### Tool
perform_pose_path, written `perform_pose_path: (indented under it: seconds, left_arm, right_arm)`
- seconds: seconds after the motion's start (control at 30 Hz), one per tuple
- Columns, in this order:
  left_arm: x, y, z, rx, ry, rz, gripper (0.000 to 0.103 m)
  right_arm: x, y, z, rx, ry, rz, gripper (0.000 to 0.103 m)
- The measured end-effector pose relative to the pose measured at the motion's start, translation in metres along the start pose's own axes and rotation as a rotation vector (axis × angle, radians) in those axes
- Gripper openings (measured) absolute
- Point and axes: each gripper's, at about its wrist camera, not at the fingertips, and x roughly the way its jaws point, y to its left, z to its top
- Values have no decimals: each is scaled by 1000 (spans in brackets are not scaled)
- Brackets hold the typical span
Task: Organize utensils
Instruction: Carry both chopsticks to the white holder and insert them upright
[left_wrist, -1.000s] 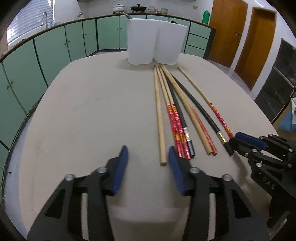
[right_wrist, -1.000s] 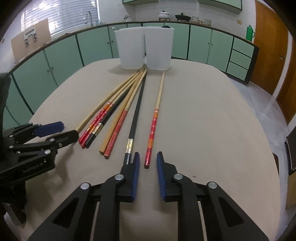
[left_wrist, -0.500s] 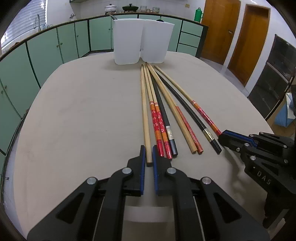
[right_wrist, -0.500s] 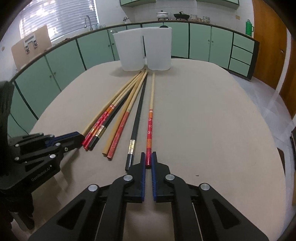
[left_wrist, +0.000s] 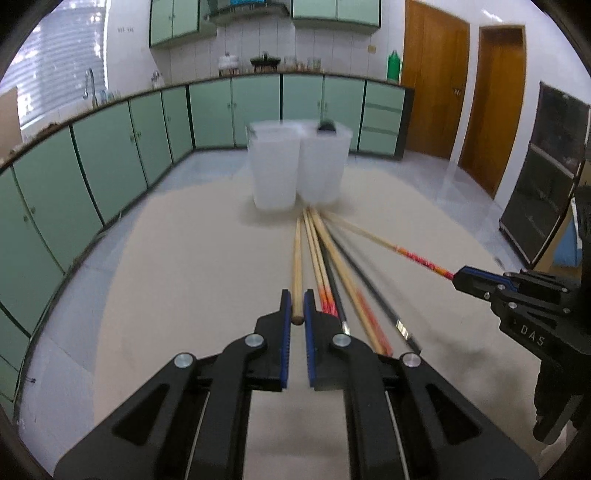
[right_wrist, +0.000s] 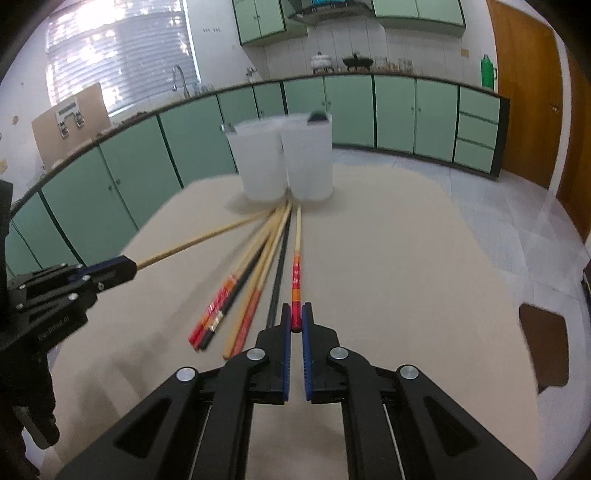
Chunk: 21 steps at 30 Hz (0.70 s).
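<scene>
Round beige table (left_wrist: 184, 258): everything sits on it, green kitchen cabinets (left_wrist: 110, 155) behind.

Two translucent white plastic containers (left_wrist: 275, 166) stand touching side by side at the far end of the table, upright. A dark object pokes above the rim of the right-hand one; can't tell what it is.

Loose chopsticks (left_wrist: 334, 254) lie on the table in a fan, far tips bunched just in front of the containers, near ends spread toward the cameras. Mix: plain wood with red/orange patterned handle ends, wood with a reddish end, and black ones with a silver band near the end. Frames are motion-blurred, so the exact count is unclear.

Left gripper (left_wrist: 296, 319): black body, blue pads, clamped on the near end of a plain light-wood chopstick (left_wrist: 297, 258). No paint on it, blunt round end sits between the pads. Its shaft runs straight ahead to the containers, at the left edge of the fan. Held end looks lifted off the table.

Right gripper (right_wrist: 295, 325): same build, pinching the red end of a wooden chopstick with red-and-orange patterned handle (right_wrist: 296, 258). It's the rightmost of the fan, pointing at the containers, pale tip near their base, held end raised too.

Each gripper shows in the other's wrist view, well apart, either side of the loose pile.
</scene>
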Motion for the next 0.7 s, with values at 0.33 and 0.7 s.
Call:
perform_pose_path:
  seconds: [0.33, 0.7]
  left_arm:
    - [-31, 4, 59, -4, -160, -18, 6]
    - [-25, 7, 115, -9, -236, -64, 6]
  right_arm:
    - [-31, -5, 57, -12, -118, 43, 6]
    - [-41, -2, 135, -119, -176, 51, 5]
